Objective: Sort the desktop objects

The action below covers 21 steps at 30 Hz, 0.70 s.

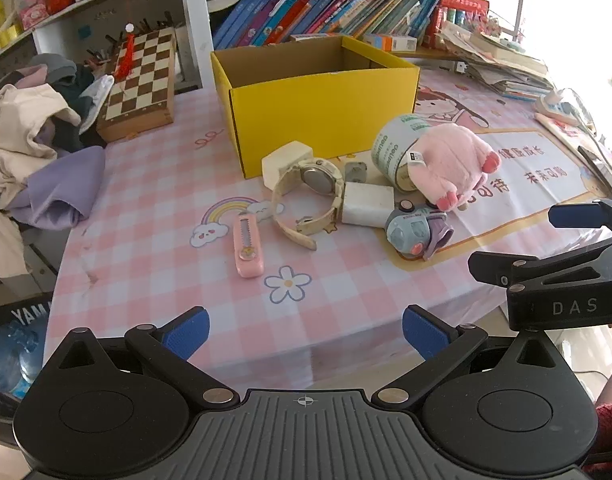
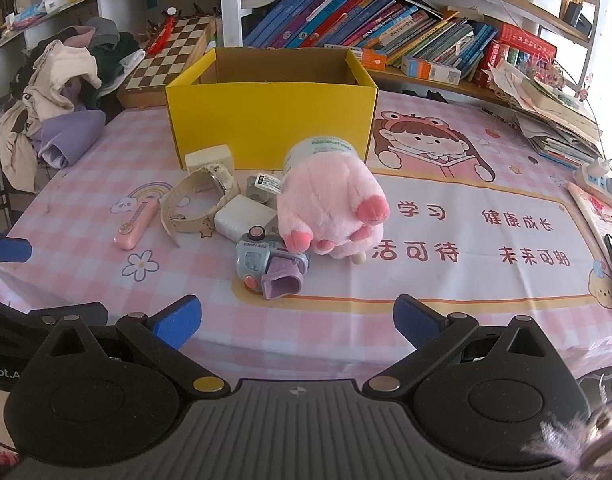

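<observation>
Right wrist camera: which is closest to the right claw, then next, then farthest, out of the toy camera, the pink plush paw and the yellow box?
From the right claw:
1. Toy camera, just ahead on the mat, slightly left.
2. Pink plush paw, behind it, slightly right.
3. Yellow box, at the back near the books, open on top.

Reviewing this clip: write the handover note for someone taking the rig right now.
Left gripper: open, empty, hovering at the table's near edge.
Right gripper: open, empty, same height, facing the pile.
Yellow box: open; what shows of its inside looks empty.
On the table in front of it, all loose: pink plush, label roll behind it, toy camera, watch, white charger, white block, pink cutter, and a small grey piece.
Done: nothing sorted.
Left: everything, presumably into the box.
</observation>
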Each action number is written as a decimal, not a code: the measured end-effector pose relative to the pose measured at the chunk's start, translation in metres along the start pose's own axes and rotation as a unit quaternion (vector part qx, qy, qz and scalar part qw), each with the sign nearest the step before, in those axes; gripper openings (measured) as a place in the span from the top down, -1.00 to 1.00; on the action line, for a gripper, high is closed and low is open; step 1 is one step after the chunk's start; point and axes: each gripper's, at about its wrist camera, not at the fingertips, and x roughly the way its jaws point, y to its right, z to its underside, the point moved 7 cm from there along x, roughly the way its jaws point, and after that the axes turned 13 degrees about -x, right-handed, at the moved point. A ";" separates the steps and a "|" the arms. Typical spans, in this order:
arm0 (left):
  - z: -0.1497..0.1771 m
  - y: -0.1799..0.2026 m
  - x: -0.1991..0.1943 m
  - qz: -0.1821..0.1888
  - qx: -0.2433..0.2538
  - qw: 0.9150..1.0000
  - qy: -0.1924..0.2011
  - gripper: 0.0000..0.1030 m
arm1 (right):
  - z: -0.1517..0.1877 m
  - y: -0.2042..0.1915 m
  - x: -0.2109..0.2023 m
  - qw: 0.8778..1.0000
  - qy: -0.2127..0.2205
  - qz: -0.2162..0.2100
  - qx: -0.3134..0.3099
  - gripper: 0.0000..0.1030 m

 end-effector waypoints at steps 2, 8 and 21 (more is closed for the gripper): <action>0.000 0.000 0.000 0.000 0.000 1.000 0.000 -1.00 | 0.000 0.000 0.000 1.000 0.000 0.000 0.001 -1.00; 0.001 0.000 0.000 0.005 -0.001 1.000 -0.001 -1.00 | 0.001 0.000 0.000 1.000 -0.001 -0.001 -0.001 -1.00; 0.001 -0.001 0.002 0.005 0.000 1.000 -0.006 -1.00 | 0.000 0.001 0.001 1.000 -0.003 -0.003 0.000 -1.00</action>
